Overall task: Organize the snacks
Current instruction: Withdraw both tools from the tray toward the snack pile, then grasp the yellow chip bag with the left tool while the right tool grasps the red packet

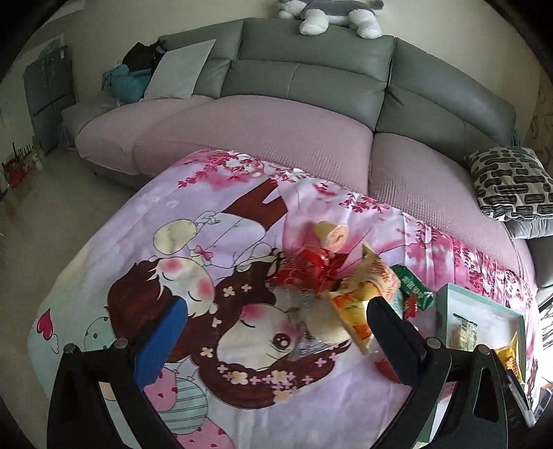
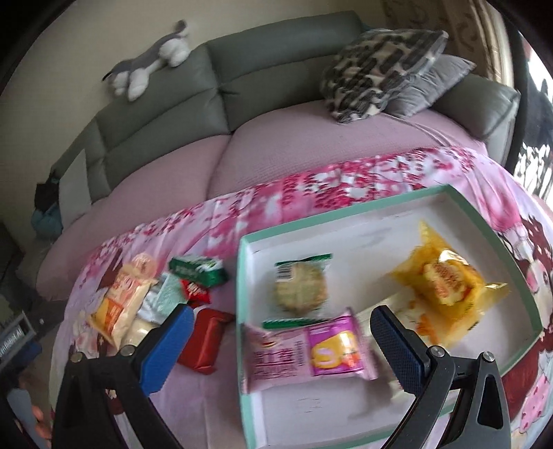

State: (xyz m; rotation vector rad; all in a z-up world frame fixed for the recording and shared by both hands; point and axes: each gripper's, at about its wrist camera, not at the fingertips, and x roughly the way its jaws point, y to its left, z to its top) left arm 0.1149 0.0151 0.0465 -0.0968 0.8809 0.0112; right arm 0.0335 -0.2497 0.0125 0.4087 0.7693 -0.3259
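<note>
A pile of wrapped snacks point(image 1: 331, 276) lies on the pink cartoon cloth point(image 1: 138, 248). It holds a red foil pack point(image 1: 304, 267), an orange-and-cream bag point(image 1: 366, 293) and a green pack point(image 1: 414, 286). My left gripper point(image 1: 276, 331) hangs open just in front of the pile. A mint-edged white box point(image 2: 345, 210) holds a round biscuit pack point(image 2: 300, 286), a yellow cake pack point(image 2: 446, 279) and a pink pack point(image 2: 311, 352). My right gripper point(image 2: 280, 342) is open above the pink pack. The loose snacks point(image 2: 138, 304) and a red pack point(image 2: 204, 340) lie left of the box.
Behind the cloth runs a grey sofa point(image 1: 311, 79) with a pink seat cover point(image 1: 262, 138). A patterned cushion point(image 1: 511, 183) sits at its right end, and a plush toy point(image 1: 328, 13) lies on top of the backrest. Floor shows at the left point(image 1: 41, 214).
</note>
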